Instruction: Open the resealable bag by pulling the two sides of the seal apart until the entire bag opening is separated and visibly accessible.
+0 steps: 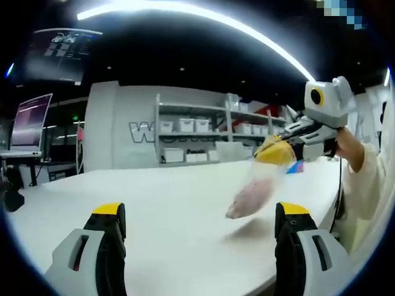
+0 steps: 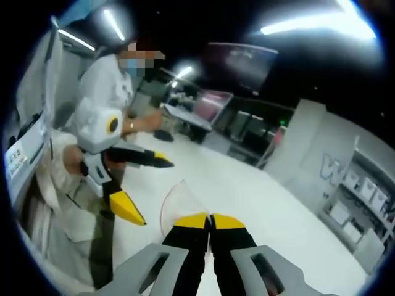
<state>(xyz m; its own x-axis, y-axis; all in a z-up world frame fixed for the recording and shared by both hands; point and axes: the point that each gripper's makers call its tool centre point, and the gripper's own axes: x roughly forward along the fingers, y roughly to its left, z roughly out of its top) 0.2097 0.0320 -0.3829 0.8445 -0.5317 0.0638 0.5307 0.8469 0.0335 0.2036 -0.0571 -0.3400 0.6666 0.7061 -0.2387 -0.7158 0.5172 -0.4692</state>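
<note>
A clear resealable bag [image 1: 252, 196] with pinkish contents hangs blurred just above the white table [image 1: 154, 203], casting a shadow below it. My right gripper [image 1: 275, 152] comes in from the right and is shut on the bag's top edge. In the right gripper view its jaws [image 2: 210, 221] are pressed together on the transparent bag [image 2: 178, 202]. My left gripper [image 1: 200, 213] stands open, wide apart, nearer than the bag and not touching it. It also appears in the right gripper view as the left gripper [image 2: 145, 185], jaws spread, just left of the bag.
A person in white [image 2: 102, 98] stands at the table's edge [image 1: 296, 271]. Shelves with white bins [image 1: 191, 139] line the back wall. A monitor on a stand [image 1: 28, 123] is at far left. The table stretches bare to the left.
</note>
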